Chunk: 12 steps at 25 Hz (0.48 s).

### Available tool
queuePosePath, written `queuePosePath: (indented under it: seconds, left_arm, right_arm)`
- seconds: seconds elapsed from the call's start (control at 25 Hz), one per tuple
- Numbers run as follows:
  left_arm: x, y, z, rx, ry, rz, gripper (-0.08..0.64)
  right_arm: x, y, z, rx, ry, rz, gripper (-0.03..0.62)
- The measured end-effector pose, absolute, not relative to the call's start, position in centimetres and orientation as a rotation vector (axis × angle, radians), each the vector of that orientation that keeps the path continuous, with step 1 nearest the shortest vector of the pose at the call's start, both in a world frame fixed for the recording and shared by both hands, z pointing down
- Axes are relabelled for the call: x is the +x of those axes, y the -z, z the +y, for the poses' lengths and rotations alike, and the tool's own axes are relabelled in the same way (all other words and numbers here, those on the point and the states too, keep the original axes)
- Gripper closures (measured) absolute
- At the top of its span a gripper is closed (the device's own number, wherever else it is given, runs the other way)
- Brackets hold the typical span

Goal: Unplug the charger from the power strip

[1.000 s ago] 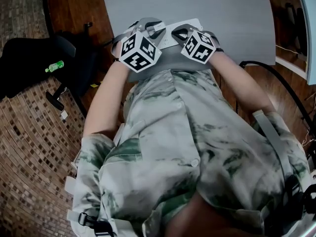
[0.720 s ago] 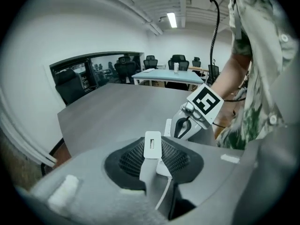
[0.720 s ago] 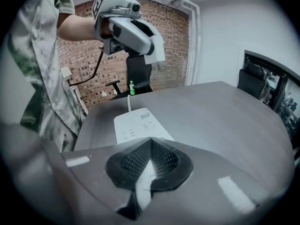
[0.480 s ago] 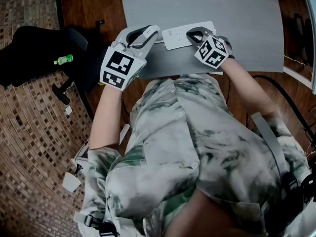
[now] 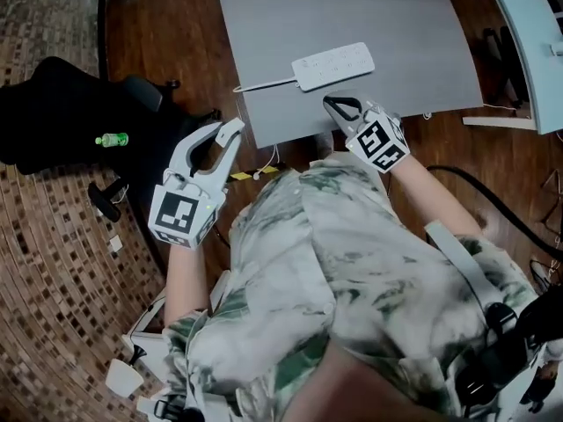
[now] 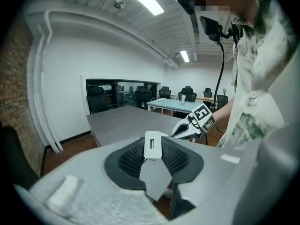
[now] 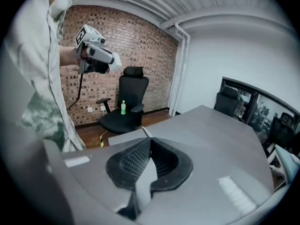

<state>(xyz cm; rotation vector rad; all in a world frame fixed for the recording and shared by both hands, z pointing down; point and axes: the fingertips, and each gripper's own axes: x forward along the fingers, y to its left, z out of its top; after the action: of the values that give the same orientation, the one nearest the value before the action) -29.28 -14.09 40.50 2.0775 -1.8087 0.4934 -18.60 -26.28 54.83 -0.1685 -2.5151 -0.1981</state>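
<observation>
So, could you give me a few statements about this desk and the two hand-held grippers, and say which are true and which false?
1. The white power strip lies on the grey table. True.
2. The left gripper is empty. False: its jaws grip a small white charger, held out over the floor beside the table.
3. A green bottle sits on the black chair. True.
4. The right gripper has its jaws wide apart. False: they are together, with nothing between them.
5. A charger is plugged into the power strip. False: the head view shows nothing plugged into it.
</observation>
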Motion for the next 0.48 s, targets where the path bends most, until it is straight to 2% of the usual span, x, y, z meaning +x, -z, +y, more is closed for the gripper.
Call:
queuePosePath:
  seconds: [0.16, 0.48]
  left_arm:
    - [-27.0, -39.3, -8.2, 2.152, -0.375, -1.781, 0.449]
    - [-19.8, -38.4, -0.5, 2.329, -0.381, -1.688, 0.449]
  right_arm:
    - [-16.2, -51.1, -19.6, -0.100, 0.179, -2.600, 0.591]
    - [-9.4, -46.5, -6.6, -0.028, 0.195, -2.634, 0.591]
